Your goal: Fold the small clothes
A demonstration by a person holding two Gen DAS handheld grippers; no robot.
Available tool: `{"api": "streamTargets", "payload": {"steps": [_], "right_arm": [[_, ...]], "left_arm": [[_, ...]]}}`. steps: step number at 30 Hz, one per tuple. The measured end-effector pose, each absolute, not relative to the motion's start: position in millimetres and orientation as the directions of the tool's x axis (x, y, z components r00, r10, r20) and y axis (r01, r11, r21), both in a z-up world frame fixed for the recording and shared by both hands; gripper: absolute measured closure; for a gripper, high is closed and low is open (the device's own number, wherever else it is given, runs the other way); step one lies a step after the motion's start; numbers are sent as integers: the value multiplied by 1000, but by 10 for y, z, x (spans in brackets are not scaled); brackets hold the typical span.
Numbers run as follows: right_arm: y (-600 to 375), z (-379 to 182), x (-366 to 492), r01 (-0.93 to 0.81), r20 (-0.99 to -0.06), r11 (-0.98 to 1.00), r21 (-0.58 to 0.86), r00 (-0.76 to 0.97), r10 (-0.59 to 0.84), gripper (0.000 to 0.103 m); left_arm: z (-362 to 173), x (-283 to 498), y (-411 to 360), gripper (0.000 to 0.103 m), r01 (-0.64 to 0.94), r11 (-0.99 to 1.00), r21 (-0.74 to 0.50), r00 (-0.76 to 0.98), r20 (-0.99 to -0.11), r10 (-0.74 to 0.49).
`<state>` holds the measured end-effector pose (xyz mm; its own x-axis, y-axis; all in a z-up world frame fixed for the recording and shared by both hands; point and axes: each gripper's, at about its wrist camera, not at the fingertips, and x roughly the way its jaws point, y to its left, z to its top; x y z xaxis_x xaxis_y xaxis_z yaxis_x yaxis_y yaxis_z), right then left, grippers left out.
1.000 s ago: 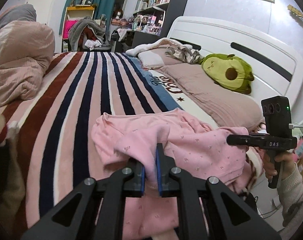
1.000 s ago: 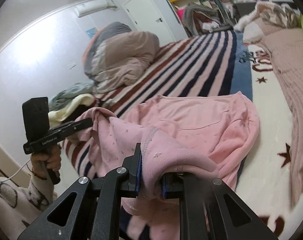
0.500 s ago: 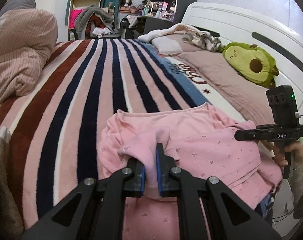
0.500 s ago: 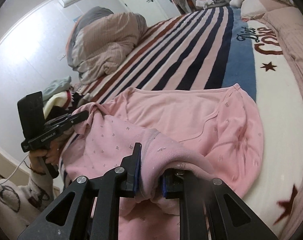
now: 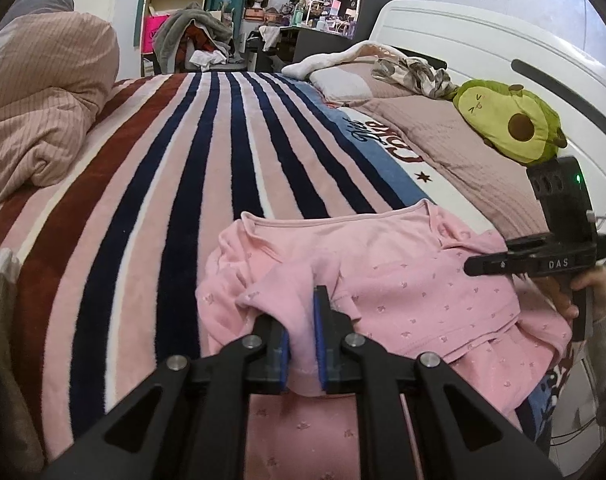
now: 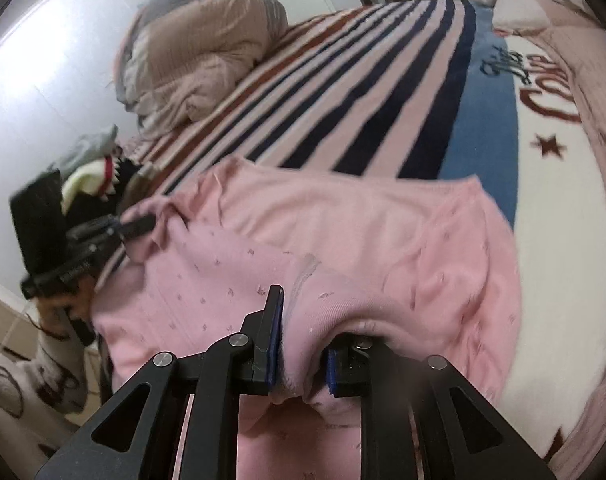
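Pink garment (image 5: pixel 403 280) lies on the striped blanket (image 5: pixel 163 184) near the bed's front edge, its far part flat, its near edge lifted. Left gripper (image 5: pixel 301 344) pinches a bunched fold of the near-left edge between its blue pads; right gripper (image 6: pixel 299 356) pinches the near-right edge the same way, cloth draped over its right finger. Both hold cloth tight.

Progress, my read: first fold underway, near half being carried over the far half, nothing laid down or flattened yet. Further folds and smoothing remain. Looks early to mid.

Hard to tell: sleeves or legs, so garment type unclear; the part hanging below the grippers is cut off. Right wrist view is motion-blurred. Right gripper's right pad mostly hidden under cloth. Avocado plush (image 5: pixel 515 124) and duvet (image 5: pixel 35 96) sit well apart.
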<state>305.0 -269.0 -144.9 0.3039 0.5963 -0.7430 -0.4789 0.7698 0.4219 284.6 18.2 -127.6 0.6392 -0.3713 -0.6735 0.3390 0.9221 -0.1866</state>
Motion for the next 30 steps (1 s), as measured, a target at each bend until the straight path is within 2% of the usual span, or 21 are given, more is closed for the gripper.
{"api": "streamTargets", "payload": {"steps": [2,3,4,5,10,12,14,16,19,22,30], "right_arm": [[-2751,-1408,2990,-461,-725,768,444,319,611,79],[-2806,-1360,2951,-447,-715,770,454,333,615,65],[-2855,-1321,2918,-437,-714,781,447,351,606,49],[-2920,-1235,2840,-431,-715,798,421,385,584,45],[-3125,-933,2460,-424,-708,836,347,467,531,45],[-3123,-864,2327,-434,-698,835,338,479,532,50],[-3052,-848,2193,-462,-690,819,341,469,552,65],[-2946,-911,2139,-489,-692,794,361,431,580,97],[-2721,-1119,2144,-524,-725,767,371,352,592,98],[-2577,-1261,2221,-537,-750,763,359,321,579,98],[-2433,-1402,2542,-537,-799,789,296,313,513,98]], "left_arm": [[-1219,2812,207,88,338,924,-176,648,-668,-365],[-1181,2784,223,77,336,927,-167,659,-662,-358],[-1110,2722,260,61,333,931,-152,680,-645,-348],[-1060,2673,302,56,332,932,-146,695,-630,-346],[-827,2432,485,55,338,928,-154,724,-588,-361],[-781,2327,487,55,362,918,-160,717,-582,-384],[-788,2224,426,55,403,901,-159,692,-591,-414],[-843,2164,330,63,443,883,-155,659,-611,-437],[-981,2163,210,81,471,868,-158,604,-659,-448],[-1098,2193,153,88,468,872,-146,578,-696,-427],[-1308,2432,-38,91,489,870,-65,525,-775,-352]]}}
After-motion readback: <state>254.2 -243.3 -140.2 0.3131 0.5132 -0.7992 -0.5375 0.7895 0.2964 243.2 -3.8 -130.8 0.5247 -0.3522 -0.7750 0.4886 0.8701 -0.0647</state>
